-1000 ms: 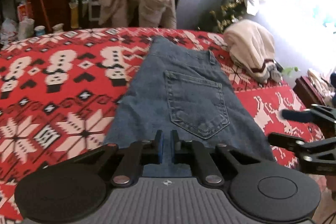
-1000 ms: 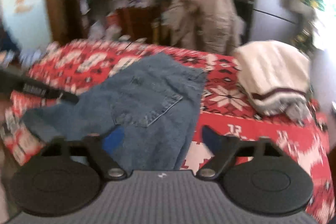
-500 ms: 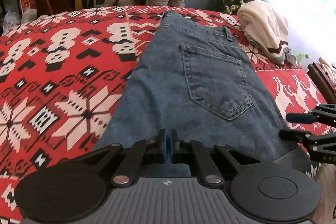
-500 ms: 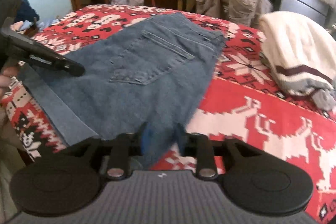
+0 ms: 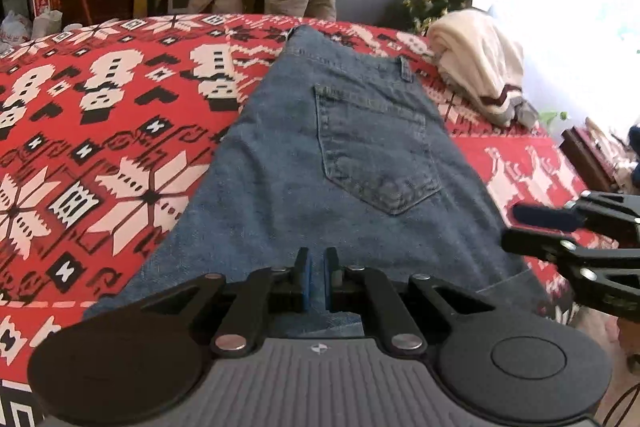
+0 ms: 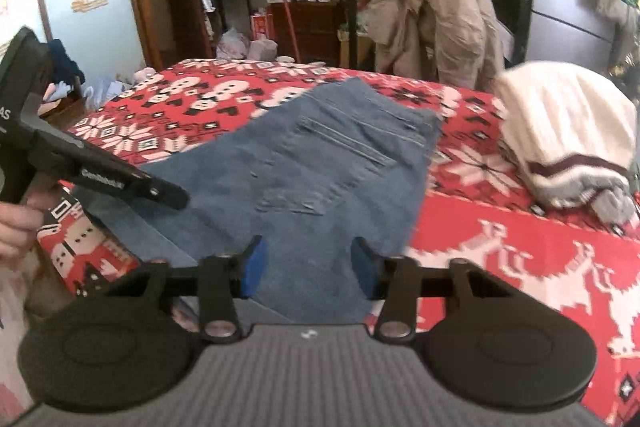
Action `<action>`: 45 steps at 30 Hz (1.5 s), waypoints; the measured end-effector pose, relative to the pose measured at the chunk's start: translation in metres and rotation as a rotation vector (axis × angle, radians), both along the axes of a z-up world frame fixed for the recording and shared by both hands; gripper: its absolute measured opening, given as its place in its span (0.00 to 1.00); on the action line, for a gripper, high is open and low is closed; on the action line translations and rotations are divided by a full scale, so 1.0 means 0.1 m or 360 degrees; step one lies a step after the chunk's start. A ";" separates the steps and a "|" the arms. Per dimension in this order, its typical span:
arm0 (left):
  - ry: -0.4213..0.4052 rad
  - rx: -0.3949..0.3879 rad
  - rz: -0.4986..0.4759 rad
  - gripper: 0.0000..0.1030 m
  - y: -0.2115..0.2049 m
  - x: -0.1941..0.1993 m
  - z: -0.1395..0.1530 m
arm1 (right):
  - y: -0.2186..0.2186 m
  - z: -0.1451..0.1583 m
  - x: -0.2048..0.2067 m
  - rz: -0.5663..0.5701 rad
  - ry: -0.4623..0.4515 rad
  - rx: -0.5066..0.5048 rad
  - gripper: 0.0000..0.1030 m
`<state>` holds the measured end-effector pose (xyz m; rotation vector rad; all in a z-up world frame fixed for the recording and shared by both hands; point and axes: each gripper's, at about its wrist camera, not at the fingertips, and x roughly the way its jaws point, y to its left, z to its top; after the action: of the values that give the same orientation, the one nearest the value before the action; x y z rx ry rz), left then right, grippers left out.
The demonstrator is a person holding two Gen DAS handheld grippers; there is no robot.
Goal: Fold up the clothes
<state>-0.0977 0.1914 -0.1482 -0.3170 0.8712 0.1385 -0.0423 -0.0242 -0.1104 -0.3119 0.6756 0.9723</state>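
The left tongs (image 5: 316, 277) pinch the jeans' (image 5: 340, 163) near hem at 6 o'clock, while the right tongs (image 6: 310, 269), closing, straddle denim without gripping.

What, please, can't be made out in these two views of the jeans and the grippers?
- Left wrist view: the jeans' near hem is hidden behind the left gripper.
- Right wrist view: motion blur smears the jeans' pocket; the right gripper body hides their near edge.
- Shelf items: too small.

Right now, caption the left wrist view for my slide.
Left hand-held gripper shut on blue jeans spread over a red patterned blanket.
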 end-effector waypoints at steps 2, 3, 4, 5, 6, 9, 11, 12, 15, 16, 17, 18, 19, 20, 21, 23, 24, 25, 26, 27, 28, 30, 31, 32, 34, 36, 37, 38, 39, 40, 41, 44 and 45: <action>0.0018 0.0005 0.0012 0.06 0.03 -0.06 -0.06 | 0.12 -0.13 -0.03 0.0001 0.0027 -0.0086 0.12; 0.0012 0.0009 0.0016 0.05 0.05 -0.11 -0.07 | 0.17 -0.20 -0.05 -0.0001 0.0044 -0.0133 0.12; 0.0010 -0.0001 0.0017 0.04 0.08 -0.16 -0.07 | 0.16 -0.24 -0.09 -0.0001 0.0037 -0.0150 0.11; 0.0008 -0.0015 0.0018 0.04 0.11 -0.21 -0.07 | 0.14 -0.27 -0.13 -0.0001 0.0020 -0.0156 0.12; 0.0011 -0.0015 0.0018 0.04 0.13 -0.25 -0.07 | 0.11 -0.30 -0.17 -0.0001 0.0004 -0.0161 0.12; 0.0015 -0.0017 0.0024 0.04 0.14 -0.36 -0.03 | 0.00 -0.26 -0.18 -0.0080 0.0068 -0.0138 0.12; -0.0001 -0.0032 0.0022 0.04 0.12 -0.39 0.02 | -0.03 -0.18 -0.18 -0.0154 0.0111 -0.0123 0.16; -0.0013 -0.0045 0.0020 0.04 0.11 -0.39 0.04 | -0.05 -0.13 -0.19 -0.0186 0.0109 -0.0104 0.19; -0.0043 -0.0081 0.0029 0.05 0.05 -0.36 0.06 | 0.00 -0.03 -0.28 -0.0288 0.0086 -0.0013 0.25; -0.0053 -0.0091 0.0033 0.05 0.04 -0.34 0.06 | 0.08 -0.01 -0.31 -0.0340 0.0067 0.0006 0.25; -0.0062 -0.0103 0.0038 0.05 0.03 -0.30 0.06 | 0.17 -0.01 -0.32 -0.0385 0.0043 0.0021 0.25; -0.0076 -0.0120 0.0046 0.05 0.03 -0.26 0.06 | 0.26 -0.02 -0.32 -0.0416 0.0019 0.0031 0.25; -0.0094 -0.0143 0.0049 0.05 0.03 -0.21 0.06 | 0.36 -0.05 -0.31 -0.0428 0.0004 0.0032 0.24; -0.0113 -0.0167 0.0051 0.05 0.03 -0.16 0.06 | 0.45 -0.09 -0.29 -0.0435 -0.0008 0.0030 0.23; -0.0112 -0.0172 0.0054 0.05 0.03 -0.12 0.04 | 0.55 -0.13 -0.26 -0.0441 -0.0020 0.0028 0.22; -0.0103 -0.0175 0.0059 0.05 0.03 -0.03 0.00 | 0.68 -0.23 -0.23 -0.0420 -0.0011 0.0023 0.19; -0.0070 -0.0186 0.0063 0.05 0.04 0.01 -0.05 | 0.74 -0.28 -0.22 -0.0406 -0.0004 0.0020 0.19; -0.0047 -0.0196 0.0062 0.05 0.05 0.03 -0.10 | 0.76 -0.33 -0.23 -0.0407 -0.0005 0.0014 0.19; -0.0065 -0.0193 0.0069 0.05 0.06 0.00 -0.13 | 0.77 -0.39 -0.25 -0.0413 -0.0009 0.0007 0.19; -0.0074 -0.0202 0.0064 0.05 0.06 -0.03 -0.14 | 0.76 -0.42 -0.28 -0.0412 -0.0026 0.0004 0.19; -0.0073 -0.0214 0.0062 0.05 0.07 -0.06 -0.14 | 0.75 -0.44 -0.32 -0.0408 -0.0050 0.0004 0.19; -0.0068 -0.0231 0.0064 0.05 0.08 -0.13 -0.14 | 0.71 -0.46 -0.39 -0.0398 -0.0052 -0.0008 0.19; -0.0066 -0.0236 0.0067 0.05 0.08 -0.17 -0.13 | 0.68 -0.47 -0.42 -0.0393 -0.0049 -0.0016 0.19; -0.0063 -0.0241 0.0072 0.05 0.07 -0.20 -0.12 | 0.66 -0.47 -0.45 -0.0387 -0.0044 -0.0024 0.19; -0.0083 -0.0243 0.0072 0.05 0.05 -0.24 -0.07 | 0.59 -0.45 -0.50 -0.0381 -0.0011 -0.0032 0.19; -0.0140 -0.0239 0.0047 0.05 0.02 -0.22 0.02 | 0.53 -0.38 -0.50 -0.0384 0.0028 -0.0013 0.20; -0.0168 -0.0238 0.0028 0.05 0.00 -0.19 0.06 | 0.50 -0.34 -0.49 -0.0394 0.0027 0.0011 0.20; -0.0195 -0.0237 0.0010 0.05 -0.02 -0.15 0.10 | 0.49 -0.29 -0.46 -0.0410 0.0017 0.0040 0.20; -0.0206 -0.0226 -0.0002 0.05 -0.05 -0.08 0.12 | 0.50 -0.25 -0.42 -0.0419 0.0006 0.0062 0.20; -0.0201 -0.0230 -0.0010 0.05 -0.06 0.00 0.11 | 0.52 -0.22 -0.38 -0.0429 -0.0009 0.0074 0.20; -0.0194 -0.0238 -0.0018 0.05 -0.06 0.08 0.10 | 0.55 -0.19 -0.33 -0.0440 -0.0028 0.0083 0.20; -0.0106 -0.0226 -0.0008 0.05 -0.07 0.28 -0.06 | 0.60 -0.24 -0.18 -0.0457 -0.0018 0.0079 0.20; -0.0084 -0.0223 -0.0008 0.05 -0.08 0.31 -0.12 | 0.61 -0.27 -0.14 -0.0464 0.0000 0.0071 0.20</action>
<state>-0.0672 0.1837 -0.1601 -0.4476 0.8310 0.0643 -0.0562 0.0365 -0.1378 -0.1679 0.6774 0.7079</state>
